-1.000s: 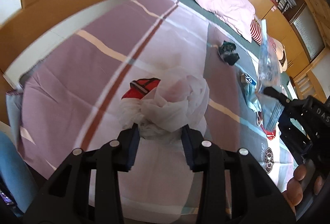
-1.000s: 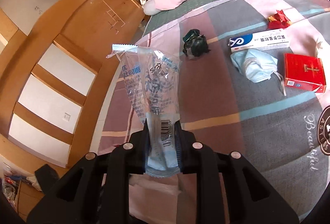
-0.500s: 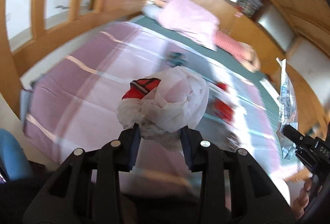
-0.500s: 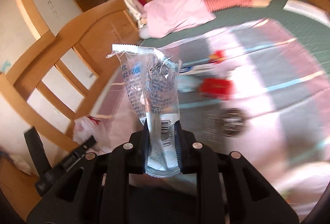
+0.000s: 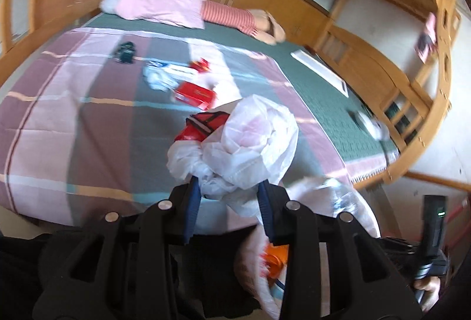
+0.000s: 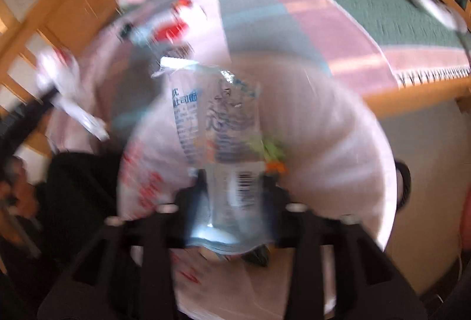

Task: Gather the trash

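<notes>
On the far left of the bed [image 5: 44,125], a dark crumpled scrap [image 5: 126,52] lies uncollected on the striped cover. Just to its right lie a white-and-blue crumpled piece [image 5: 156,78] and a red box [image 5: 194,93]. They are well apart from your hands, so I judge the task unfinished.

Your left gripper [image 5: 229,187] is clenched on a crumpled white plastic bag [image 5: 244,143] with a red wrapper [image 5: 203,125] bundled into its upper left side. The fingers [image 5: 192,202] pinch the bundle low down, so the bulk stands above them and nothing spills while you carry it off the bed's edge.

Below and to the right of that bundle sits the open white trash bag [image 5: 353,202], with orange scraps showing inside.

Your right gripper [image 6: 234,175] hangs directly over the trash bag, pointing down into its mouth. Its fingers have just been opening, and the clear wrapper [image 6: 217,119] with blue print and a barcode stands between them. The view is blurred, but the gap looks wider than the wrapper's foot, so I read the grip as released. Held over the mouth like that, the wrapper should drop straight in. The light film may cling to a pad instead of falling.
</notes>
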A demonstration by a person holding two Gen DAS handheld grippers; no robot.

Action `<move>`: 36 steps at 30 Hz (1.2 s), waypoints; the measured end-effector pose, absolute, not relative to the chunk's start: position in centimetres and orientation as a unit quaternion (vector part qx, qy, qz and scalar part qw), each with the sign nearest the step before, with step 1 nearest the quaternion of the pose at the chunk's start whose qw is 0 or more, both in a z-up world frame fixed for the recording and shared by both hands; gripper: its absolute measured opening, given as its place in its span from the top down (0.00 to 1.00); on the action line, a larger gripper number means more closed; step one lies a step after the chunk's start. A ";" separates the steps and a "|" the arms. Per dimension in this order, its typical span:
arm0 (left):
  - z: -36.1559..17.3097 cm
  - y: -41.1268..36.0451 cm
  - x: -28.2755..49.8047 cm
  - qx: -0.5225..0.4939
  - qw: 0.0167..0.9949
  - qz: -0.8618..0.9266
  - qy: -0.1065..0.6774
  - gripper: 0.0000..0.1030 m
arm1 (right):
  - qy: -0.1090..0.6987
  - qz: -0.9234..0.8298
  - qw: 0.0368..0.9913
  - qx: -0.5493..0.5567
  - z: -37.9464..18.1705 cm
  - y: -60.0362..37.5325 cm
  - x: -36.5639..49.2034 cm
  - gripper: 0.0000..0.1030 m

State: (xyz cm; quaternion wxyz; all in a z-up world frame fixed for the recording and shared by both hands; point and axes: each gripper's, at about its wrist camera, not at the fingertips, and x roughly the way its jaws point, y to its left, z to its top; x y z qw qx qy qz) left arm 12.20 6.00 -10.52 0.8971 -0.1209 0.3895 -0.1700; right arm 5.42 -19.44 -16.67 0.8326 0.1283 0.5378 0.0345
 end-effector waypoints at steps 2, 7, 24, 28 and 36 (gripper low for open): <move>-10.8 4.5 11.6 -0.108 0.892 -0.188 0.397 0.65 | 0.528 0.021 0.837 0.144 -16.7 -20.3 5.0 0.40; -11.9 0.8 10.6 -0.072 0.873 -0.246 0.416 0.65 | 0.430 -0.035 0.873 0.227 -12.9 -25.2 3.8 0.33; -11.4 -0.3 12.2 -0.053 0.848 -0.359 0.387 0.08 | 0.345 -0.044 0.890 0.295 -9.5 -27.3 5.5 0.23; -9.0 8.0 16.0 -0.090 0.895 -0.273 0.341 0.04 | 0.357 -0.017 0.900 0.249 -8.4 -23.0 10.5 0.17; -9.8 21.5 24.0 -0.068 0.946 -0.066 0.309 0.04 | 0.392 0.084 0.904 0.151 -9.7 -10.2 25.4 0.16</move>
